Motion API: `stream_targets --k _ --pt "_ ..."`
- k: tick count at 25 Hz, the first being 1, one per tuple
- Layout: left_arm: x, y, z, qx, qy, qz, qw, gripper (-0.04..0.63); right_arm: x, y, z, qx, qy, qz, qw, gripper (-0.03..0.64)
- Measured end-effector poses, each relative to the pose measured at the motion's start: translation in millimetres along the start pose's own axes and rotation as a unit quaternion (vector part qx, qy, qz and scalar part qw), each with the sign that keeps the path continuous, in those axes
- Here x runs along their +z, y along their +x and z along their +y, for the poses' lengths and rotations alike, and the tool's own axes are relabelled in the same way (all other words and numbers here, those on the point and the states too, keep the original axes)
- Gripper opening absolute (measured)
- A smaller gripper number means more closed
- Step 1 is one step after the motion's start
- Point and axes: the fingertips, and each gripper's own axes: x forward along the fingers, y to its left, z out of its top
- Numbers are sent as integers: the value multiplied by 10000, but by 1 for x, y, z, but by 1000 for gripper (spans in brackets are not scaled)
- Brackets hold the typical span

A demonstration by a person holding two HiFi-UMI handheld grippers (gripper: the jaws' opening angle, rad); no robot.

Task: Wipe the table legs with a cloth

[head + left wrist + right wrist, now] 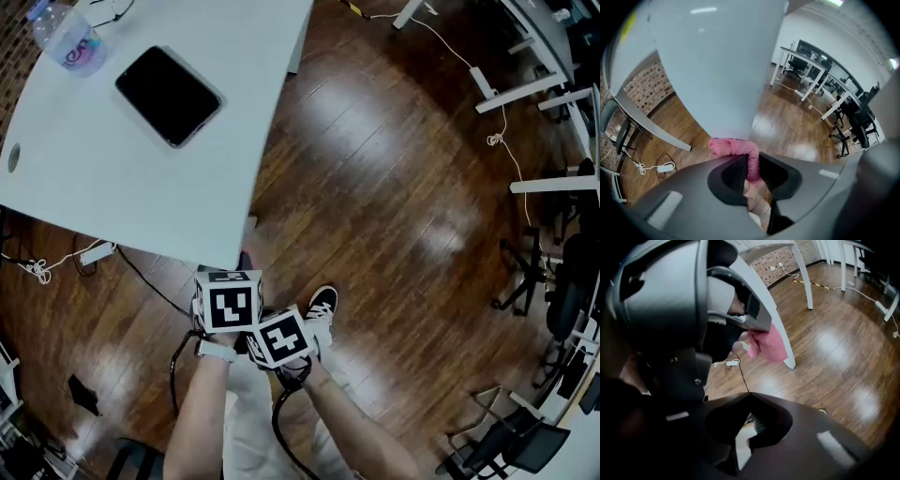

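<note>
A pink cloth (733, 147) is pinched between the jaws of my left gripper (751, 166), and its free end lies against the white table leg (717, 70) just ahead. In the right gripper view the same cloth (766, 344) hangs from the left gripper (743, 336) beside that leg (786, 345). My right gripper (749, 420) sits just behind and to the right, jaws together with nothing in them. From the head view, both marker cubes show below the white table's (112, 178) near corner: the left gripper (228, 302) and the right gripper (281, 337), touching side by side.
A black phone (169, 96) and a plastic bottle (70, 37) lie on the tabletop. A white power strip (97, 253) and cables trail on the wood floor under the table. The person's shoe (321, 305) is beside the grippers. Other desks (525, 94) and office chairs (562, 291) stand at the right.
</note>
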Motion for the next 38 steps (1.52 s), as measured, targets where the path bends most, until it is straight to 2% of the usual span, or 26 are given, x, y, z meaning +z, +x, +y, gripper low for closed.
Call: stream_targets --k 4,7,9,12,16,20,24,26,30,34,38 --pt "-13 35 -5 -113 -209 18 9997 67 -6 26 -21 106 -45 81 9999 -6" --pt "-18 52 -5 94 -246 -114 9996 67 -10 41 -35 282 -206 -6 9994 -6" --pt "-22 64 -3 252 -116 -203 9994 67 -17 50 -45 425 -116 -32 9990 -6" --pt "-29 81 -1 403 191 -302 9985 67 -23 58 -69 550 448 -203 9973 -6" --pt "-37 106 0 461 443 -333 9974 67 -13 62 -111 719 1356 -635 9861 -6" --pt "-50 137 6 429 669 -515 9955 67 5 71 -143 816 1630 -1036 9778 -6" --pt "-61 178 14 392 862 -541 9940 67 20 89 -171 965 1692 -1336 9717 -6" --pt "-69 199 18 423 851 -419 9946 67 20 104 -184 1002 1707 -1344 9710 -6" --pt "-90 241 29 509 722 -70 9961 67 10 144 -212 767 1416 -1011 9818 -6" --pt "-104 284 47 575 888 115 9943 67 7 180 -237 581 1064 -874 9888 -6" --pt "-119 325 63 538 1224 105 9910 67 2 205 -264 461 945 -914 9902 -6"
